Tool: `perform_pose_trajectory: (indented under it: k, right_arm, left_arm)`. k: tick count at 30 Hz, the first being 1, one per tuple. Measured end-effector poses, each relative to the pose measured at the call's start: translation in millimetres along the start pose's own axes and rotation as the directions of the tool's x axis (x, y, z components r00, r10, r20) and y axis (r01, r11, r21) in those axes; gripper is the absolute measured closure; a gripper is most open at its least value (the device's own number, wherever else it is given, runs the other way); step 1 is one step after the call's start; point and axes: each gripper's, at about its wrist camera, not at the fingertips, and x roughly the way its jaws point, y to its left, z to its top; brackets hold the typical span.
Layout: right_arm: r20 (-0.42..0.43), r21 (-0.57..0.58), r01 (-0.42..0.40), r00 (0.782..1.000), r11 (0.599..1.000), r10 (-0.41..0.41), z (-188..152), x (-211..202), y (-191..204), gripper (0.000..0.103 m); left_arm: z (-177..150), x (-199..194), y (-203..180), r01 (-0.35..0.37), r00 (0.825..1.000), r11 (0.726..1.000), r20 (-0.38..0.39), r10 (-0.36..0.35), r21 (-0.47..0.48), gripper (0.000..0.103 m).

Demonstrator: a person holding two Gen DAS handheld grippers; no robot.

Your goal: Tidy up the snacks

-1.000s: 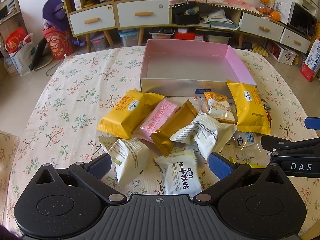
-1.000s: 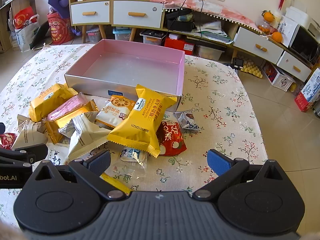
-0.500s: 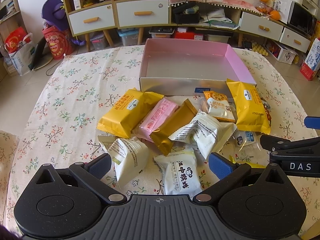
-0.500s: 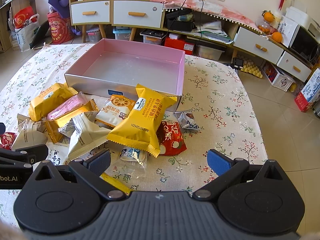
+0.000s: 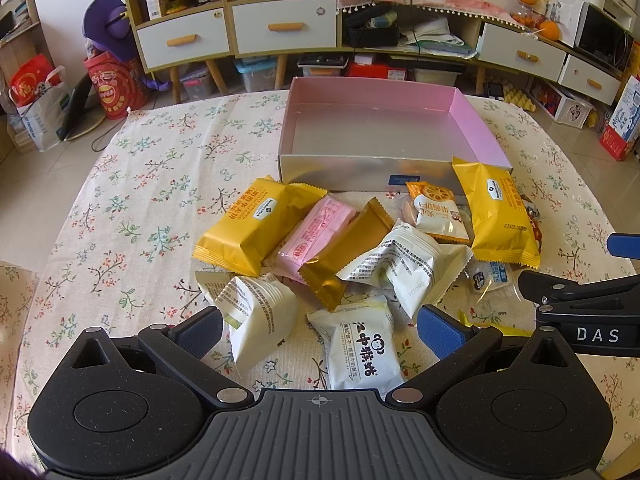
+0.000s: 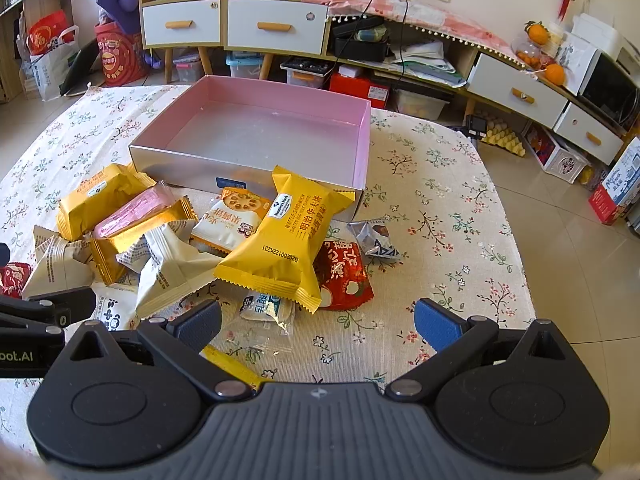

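box (image 5: 352,172): pink-lined, silver-walled, open, empty, flat on desk | snack pile (image 5: 360,248): loose packets just before box's near wall | yellow packets (image 6: 280,240): two, one at each end | pink packet (image 5: 316,232) beside gold packet (image 5: 344,252), mid-pile | white packets (image 5: 360,348): nearest | red packet (image 6: 344,276): under right yellow

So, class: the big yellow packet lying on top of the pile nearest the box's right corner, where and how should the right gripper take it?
Grip the yellow packet across its narrow puffy middle, coming from above with the right gripper open. It lies tilted atop the other snacks, its long sides free, while the crimped ends are flat and likely to slip.
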Motion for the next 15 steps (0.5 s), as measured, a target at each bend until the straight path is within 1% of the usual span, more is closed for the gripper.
perform_pose_trajectory:
  k: [15]
  right_arm:
    - [-0.002,-0.001,0.002,1.0,1.0,-0.002,-3.0,1.7,-0.2,0.0]
  left_arm:
    - [0.0,0.2,-0.2,0.0,1.0,1.0,-0.001,0.0,0.0,0.0]
